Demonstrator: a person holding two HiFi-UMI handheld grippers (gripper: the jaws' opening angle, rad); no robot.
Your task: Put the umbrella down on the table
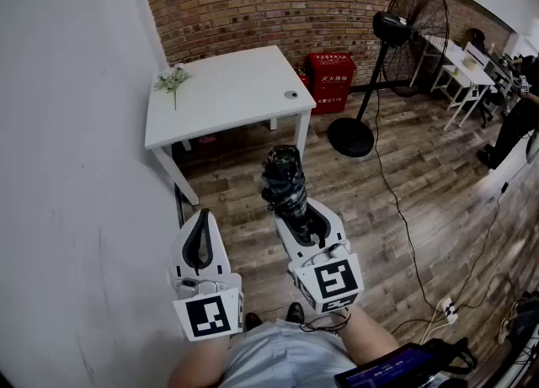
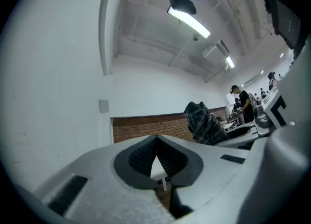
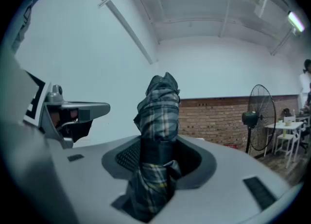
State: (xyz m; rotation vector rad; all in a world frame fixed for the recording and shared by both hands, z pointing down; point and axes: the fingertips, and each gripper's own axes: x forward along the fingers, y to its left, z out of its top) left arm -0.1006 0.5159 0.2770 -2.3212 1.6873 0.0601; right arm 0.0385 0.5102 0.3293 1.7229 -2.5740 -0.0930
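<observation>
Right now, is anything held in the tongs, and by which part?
The right tongs grip the folded plaid umbrella around its wrapped fabric, with one end sticking out past them. The left tongs are shut and empty.

Umbrella [image 1: 284,181]: one, compact folding type, collapsed and wrapped; dark plaid fabric crossed with pale stripes, loosely bunched. Held roughly upright, clamped at its lower part between the jaws of the right gripper [image 1: 296,214], with the rounded upper end clear above them. Carried in the air, well apart from the table.

Table [image 1: 227,92]: one, white, rectangular top on white legs, set against the wall.
</observation>
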